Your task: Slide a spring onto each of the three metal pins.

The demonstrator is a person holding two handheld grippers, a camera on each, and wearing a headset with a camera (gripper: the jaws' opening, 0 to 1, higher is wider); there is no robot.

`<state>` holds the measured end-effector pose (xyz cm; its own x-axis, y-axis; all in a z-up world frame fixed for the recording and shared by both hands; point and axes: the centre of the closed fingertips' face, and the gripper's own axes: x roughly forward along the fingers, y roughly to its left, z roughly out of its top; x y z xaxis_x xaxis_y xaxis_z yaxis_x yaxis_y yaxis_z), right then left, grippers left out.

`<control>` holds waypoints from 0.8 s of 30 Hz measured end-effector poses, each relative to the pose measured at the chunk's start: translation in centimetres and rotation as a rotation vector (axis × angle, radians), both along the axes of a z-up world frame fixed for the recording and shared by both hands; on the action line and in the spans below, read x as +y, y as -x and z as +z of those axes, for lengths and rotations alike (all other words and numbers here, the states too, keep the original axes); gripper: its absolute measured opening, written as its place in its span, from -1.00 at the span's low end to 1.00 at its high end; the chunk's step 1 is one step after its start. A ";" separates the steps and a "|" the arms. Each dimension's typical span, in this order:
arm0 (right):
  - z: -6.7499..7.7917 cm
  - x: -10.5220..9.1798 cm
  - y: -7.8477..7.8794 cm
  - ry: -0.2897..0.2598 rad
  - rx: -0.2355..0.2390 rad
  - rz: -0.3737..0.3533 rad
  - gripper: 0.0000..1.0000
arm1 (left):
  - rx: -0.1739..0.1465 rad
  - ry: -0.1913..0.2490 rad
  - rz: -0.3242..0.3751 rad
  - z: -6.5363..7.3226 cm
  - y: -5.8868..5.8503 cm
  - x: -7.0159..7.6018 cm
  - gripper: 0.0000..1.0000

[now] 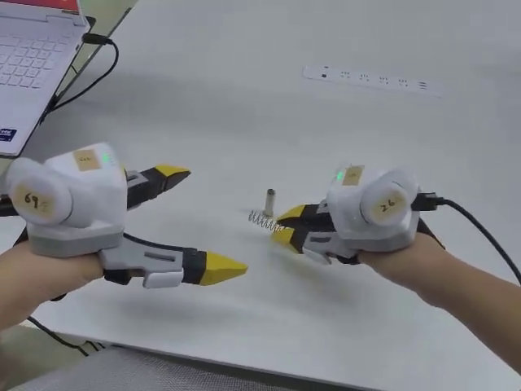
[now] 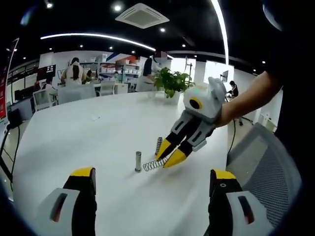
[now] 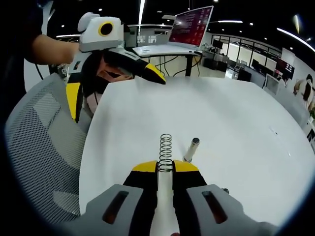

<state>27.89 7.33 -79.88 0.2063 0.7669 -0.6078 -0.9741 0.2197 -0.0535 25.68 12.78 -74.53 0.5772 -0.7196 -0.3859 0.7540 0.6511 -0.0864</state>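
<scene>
The left gripper [image 1: 203, 218] hangs released, jaws wide, above the desk [image 1: 244, 106]. 1 pin [image 1: 270, 199] stands upright beside the spring [image 1: 262, 220], which the right gripper [image 1: 286, 226] pinches by one end. The floppy coil may sag and knock the pin over.

Open-plan office. White desk [image 1: 244, 98] with laptop [image 1: 32, 57] at 10 o'clock, power strip [image 1: 370, 80] at 1 o'clock. Mesh chair [image 3: 44, 142], ceiling AC cassette [image 2: 141, 14], potted plant [image 2: 172, 81], people [image 2: 74, 73] at far desks.
</scene>
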 end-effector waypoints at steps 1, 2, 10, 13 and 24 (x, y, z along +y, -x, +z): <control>0.3 -0.2 0.0 -0.003 0.003 -0.003 -0.84 | 0.000 -0.001 -0.005 0.1 0.0 -0.2 0.86; 0.7 -0.6 0.1 -0.012 0.004 -0.005 -0.84 | -0.002 0.000 -0.011 0.2 0.1 -0.5 0.86; 2.8 -2.6 1.1 -0.022 0.005 0.024 -0.84 | -0.030 0.012 -0.052 1.2 0.1 -2.0 0.74; 3.1 -3.3 1.7 0.000 -0.011 0.054 -0.84 | -0.045 0.005 -0.071 1.5 0.0 -2.7 0.68; 3.7 -4.3 2.8 -0.002 -0.013 0.074 -0.84 | -0.039 0.011 -0.186 1.5 0.0 -5.6 0.35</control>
<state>25.13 3.05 -76.13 0.1568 0.7816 -0.6038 -0.9869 0.1469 -0.0662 25.67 7.15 -73.00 0.4484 -0.8191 -0.3577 0.8640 0.4997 -0.0611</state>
